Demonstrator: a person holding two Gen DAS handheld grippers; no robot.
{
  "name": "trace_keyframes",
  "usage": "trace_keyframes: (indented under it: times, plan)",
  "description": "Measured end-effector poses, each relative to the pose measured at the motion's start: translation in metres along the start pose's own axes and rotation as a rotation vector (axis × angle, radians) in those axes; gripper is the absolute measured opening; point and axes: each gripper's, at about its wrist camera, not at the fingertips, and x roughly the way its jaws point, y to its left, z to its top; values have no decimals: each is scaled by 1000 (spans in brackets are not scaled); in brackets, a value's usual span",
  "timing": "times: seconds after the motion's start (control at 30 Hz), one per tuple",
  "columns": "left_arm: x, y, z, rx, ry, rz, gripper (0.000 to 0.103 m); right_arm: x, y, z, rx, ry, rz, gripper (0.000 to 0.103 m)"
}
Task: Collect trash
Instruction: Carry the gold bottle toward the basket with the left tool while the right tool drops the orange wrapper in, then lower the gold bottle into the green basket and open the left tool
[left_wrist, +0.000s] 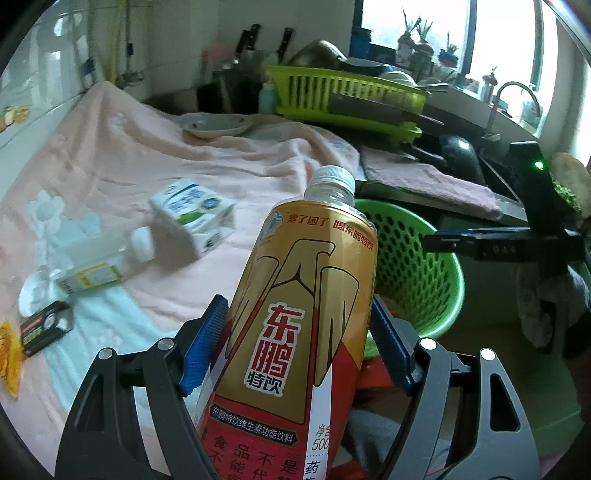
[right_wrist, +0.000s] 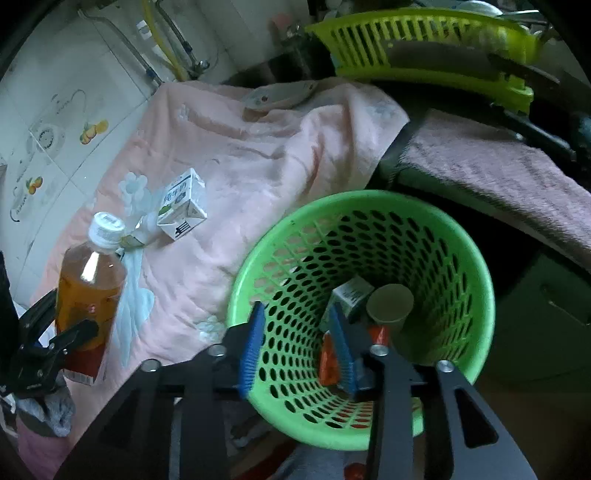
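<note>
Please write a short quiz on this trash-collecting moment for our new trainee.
1. True or false: the left tongs grip a bottle.
2. What do the right tongs straddle: A) the plate, B) the wall of the green basket, C) the carton?
3. Name one thing already inside the basket.

Key: 1 true. 2 B. 3 the paper cup.
</note>
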Motion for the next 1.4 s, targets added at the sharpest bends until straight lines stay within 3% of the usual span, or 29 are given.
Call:
trace_keyframes:
  times: [0.2, 0.5, 0.73, 1.0, 1.4]
  plan:
    - [28, -25, 12, -1, 22, -41, 75, -21, 0, -11, -72, -55, -66, 71]
    - [74, -62, 27, 26, 67, -87, 75, -55, -20, -25, -74, -134, -143, 86]
    - [106, -84, 37, 31, 90, -121, 76, -68, -36, -35, -48, -155, -163, 88]
    - [114, -89, 38, 9, 51, -202, 84, -68, -42, -41, -32, -152, -154, 88]
    - [76, -53, 22, -30, 16, -109, 84, -53, -21, -37, -78, -129, -128, 90]
